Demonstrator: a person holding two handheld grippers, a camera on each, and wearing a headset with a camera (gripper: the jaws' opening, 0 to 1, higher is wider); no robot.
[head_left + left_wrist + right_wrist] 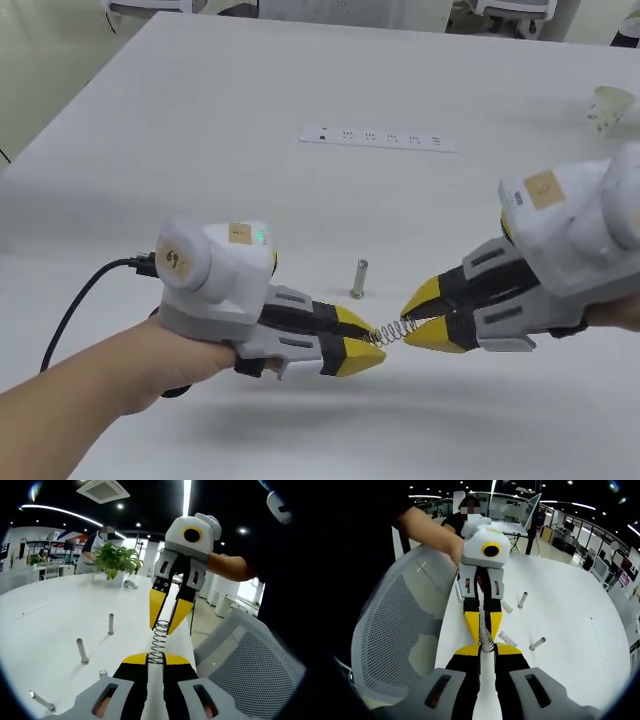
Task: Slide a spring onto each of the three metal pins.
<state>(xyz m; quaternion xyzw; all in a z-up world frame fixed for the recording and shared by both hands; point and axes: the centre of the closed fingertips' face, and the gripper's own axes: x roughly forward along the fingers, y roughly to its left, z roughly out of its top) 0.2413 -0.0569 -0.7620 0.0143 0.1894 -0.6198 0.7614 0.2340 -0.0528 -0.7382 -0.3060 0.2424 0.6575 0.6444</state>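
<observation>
Clamping one end of the spring (390, 331), the left gripper (368, 348) sits left of and before the upright metal pin (359, 279); its round sticker (174, 262) seems to read 69. The spring lies level, crosswise just before the pin, so it likely needs tipping upright. Right of the pin, the right gripper (410, 322) brackets the other end; whether it pinches, I cannot tell.

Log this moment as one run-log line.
step: spring held between both grippers | left gripper: shut on spring | right gripper: at other end, grip unclear | pin: upright, bare | spare spring: lying on table
</observation>
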